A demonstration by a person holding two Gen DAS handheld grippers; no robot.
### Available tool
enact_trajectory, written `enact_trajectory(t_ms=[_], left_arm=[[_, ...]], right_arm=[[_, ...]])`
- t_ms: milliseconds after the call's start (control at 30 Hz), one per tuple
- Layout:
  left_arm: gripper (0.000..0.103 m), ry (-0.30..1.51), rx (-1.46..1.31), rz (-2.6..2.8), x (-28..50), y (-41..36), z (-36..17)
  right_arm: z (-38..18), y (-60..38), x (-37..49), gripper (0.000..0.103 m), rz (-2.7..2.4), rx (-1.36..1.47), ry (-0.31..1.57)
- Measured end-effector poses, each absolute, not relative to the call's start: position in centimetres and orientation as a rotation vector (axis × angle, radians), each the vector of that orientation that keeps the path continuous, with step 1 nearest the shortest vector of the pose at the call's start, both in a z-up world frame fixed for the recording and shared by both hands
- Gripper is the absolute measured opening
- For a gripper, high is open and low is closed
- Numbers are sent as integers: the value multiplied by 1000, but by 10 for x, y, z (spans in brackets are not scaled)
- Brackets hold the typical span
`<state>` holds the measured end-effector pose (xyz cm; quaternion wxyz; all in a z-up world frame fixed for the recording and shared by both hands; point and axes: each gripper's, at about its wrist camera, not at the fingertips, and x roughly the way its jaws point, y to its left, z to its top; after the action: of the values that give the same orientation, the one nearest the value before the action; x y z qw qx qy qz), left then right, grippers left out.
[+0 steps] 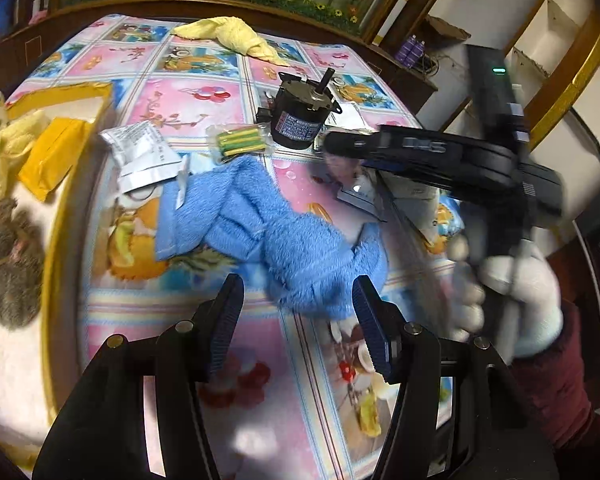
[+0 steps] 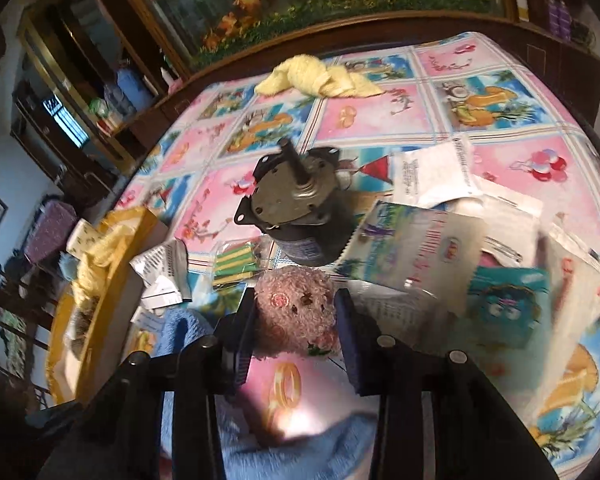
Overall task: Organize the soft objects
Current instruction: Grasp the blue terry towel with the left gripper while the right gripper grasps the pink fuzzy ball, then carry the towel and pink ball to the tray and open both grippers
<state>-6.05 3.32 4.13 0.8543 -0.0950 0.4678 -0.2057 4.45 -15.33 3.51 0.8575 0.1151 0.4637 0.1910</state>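
A crumpled blue towel (image 1: 268,232) lies mid-table, its near edge between the tips of my open, empty left gripper (image 1: 298,298). My right gripper (image 2: 296,312) is shut on a fuzzy pink cloth (image 2: 296,312), held above the table over the blue towel (image 2: 180,332). The right gripper body also shows in the left wrist view (image 1: 440,156), above the towel's right side. A yellow towel (image 1: 236,36) lies at the table's far edge, also in the right wrist view (image 2: 320,76). A yellow box (image 1: 60,184) at the left holds a yellow cloth (image 1: 4,156) and a grey fuzzy cloth (image 1: 12,264).
A black motor (image 1: 300,116) stands behind the blue towel, with a packet of green-yellow sticks (image 1: 240,140) and a white sachet (image 1: 144,156) beside it. Several flat packets (image 2: 440,248) lie to the right. The flowered tablecloth (image 1: 204,100) covers the table.
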Motion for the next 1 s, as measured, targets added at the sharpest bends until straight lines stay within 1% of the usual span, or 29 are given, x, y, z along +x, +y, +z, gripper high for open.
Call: enact_trajectory(t_ms=[167, 233, 267, 333, 367, 400, 500, 633, 800, 1000], left_arm=[[57, 1002, -123, -417, -37, 5, 28], [66, 1010, -115, -420, -30, -3, 22], [67, 1022, -110, -425, -27, -8, 19], [67, 1003, -88, -418, -27, -12, 18], [58, 1010, -98, -426, -26, -12, 17], [42, 1005, -120, -456, -26, -11, 17], [40, 998, -151, -466, -28, -4, 19], [40, 962, -214, -464, -36, 12, 31], [40, 872, -269, -477, -63, 39, 66], [40, 750, -340, -446, -103, 103, 108]], right_arm=[[44, -181, 26, 38, 404, 311, 948], [45, -188, 19, 38, 394, 319, 940], [45, -190, 18, 38, 386, 318, 937], [45, -192, 15, 38, 378, 319, 932], [44, -193, 12, 38, 377, 324, 930], [45, -195, 10, 38, 377, 327, 928], [45, -199, 3, 38, 374, 337, 919], [50, -197, -4, 38, 377, 336, 908], [64, -180, -14, 38, 406, 308, 883], [92, -141, -29, 38, 483, 254, 840]])
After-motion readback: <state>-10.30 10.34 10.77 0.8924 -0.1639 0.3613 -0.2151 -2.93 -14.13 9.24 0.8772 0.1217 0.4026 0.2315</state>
